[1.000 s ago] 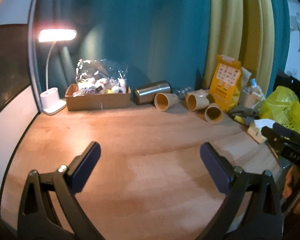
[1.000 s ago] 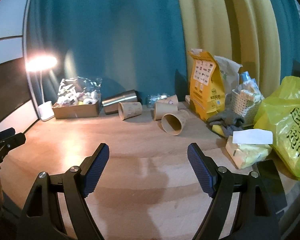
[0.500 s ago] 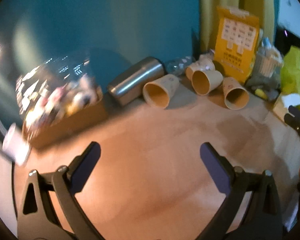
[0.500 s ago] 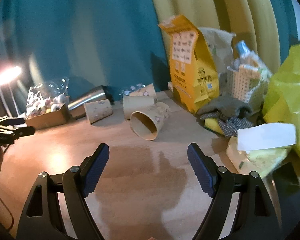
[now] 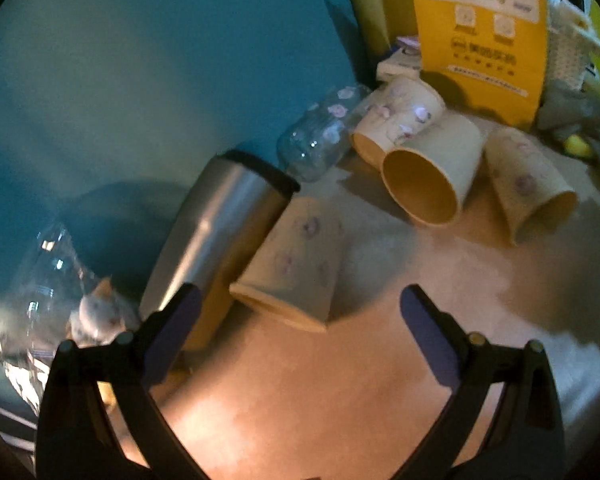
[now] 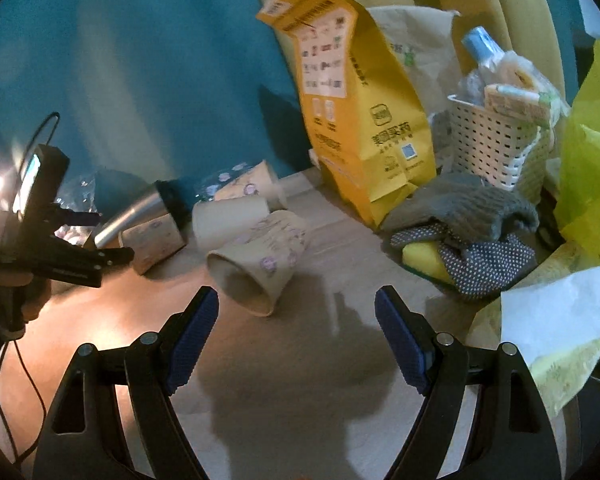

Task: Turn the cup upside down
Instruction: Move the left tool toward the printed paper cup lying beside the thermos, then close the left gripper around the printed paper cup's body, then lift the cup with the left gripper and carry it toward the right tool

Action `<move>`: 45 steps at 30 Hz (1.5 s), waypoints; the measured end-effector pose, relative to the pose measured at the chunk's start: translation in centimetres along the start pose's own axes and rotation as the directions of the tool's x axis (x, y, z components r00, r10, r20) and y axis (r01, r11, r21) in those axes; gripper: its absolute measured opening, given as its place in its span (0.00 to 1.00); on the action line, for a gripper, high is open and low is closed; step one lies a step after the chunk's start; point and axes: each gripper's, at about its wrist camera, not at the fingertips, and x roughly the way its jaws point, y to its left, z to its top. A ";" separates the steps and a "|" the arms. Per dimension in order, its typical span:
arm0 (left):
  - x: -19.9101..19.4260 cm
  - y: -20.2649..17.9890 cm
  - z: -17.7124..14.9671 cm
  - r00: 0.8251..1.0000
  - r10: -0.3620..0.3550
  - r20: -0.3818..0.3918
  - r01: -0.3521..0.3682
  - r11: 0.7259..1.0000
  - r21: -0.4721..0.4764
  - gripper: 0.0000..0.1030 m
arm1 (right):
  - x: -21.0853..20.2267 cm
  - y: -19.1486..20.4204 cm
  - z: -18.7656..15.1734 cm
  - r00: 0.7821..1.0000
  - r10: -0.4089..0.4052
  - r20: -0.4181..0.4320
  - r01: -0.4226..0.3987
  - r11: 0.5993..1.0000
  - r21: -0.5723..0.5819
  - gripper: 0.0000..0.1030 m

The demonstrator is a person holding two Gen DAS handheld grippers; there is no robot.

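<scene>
Several paper cups lie on their sides on the wooden table. In the left wrist view the nearest cup point(image 5: 296, 264) lies just ahead of my open left gripper point(image 5: 300, 320), its mouth toward me, beside a steel tumbler point(image 5: 216, 232). Other cups point(image 5: 432, 172) point(image 5: 528, 184) point(image 5: 396, 116) lie further right. In the right wrist view my open right gripper point(image 6: 296, 320) is just short of a fallen cup point(image 6: 260, 264), which lies slightly left of centre. My left gripper point(image 6: 60, 256) shows there at the left, near another cup point(image 6: 156, 240).
A yellow paper bag point(image 6: 356, 112) stands behind the cups. Grey gloves point(image 6: 464, 216), a white basket point(image 6: 496, 144), a yellow plastic bag point(image 6: 592, 160) and tissues point(image 6: 560, 316) crowd the right. A clear bottle point(image 5: 324, 132) lies by the teal wall.
Both grippers have moved forward toward the fallen cups, which now look much larger. The left gripper has closed in on the cup beside the tumbler. Both stay open.
</scene>
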 end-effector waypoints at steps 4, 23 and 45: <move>2.8 -0.4 1.4 0.998 0.017 -0.056 -0.015 0.999 0.043 0.98 | 0.5 -0.9 0.5 1.000 0.001 0.001 -0.001 1.000 0.024 0.81; 2.3 0.3 -0.1 0.987 -0.071 -0.142 0.068 0.997 -0.024 0.66 | -1.3 -0.9 0.4 1.000 0.017 -0.003 -0.017 0.998 0.060 0.81; -15.4 -5.9 -18.9 0.956 -0.291 -0.027 0.227 0.798 -0.558 0.66 | -11.5 4.8 -6.9 0.972 0.200 -0.126 -0.199 0.980 0.019 0.81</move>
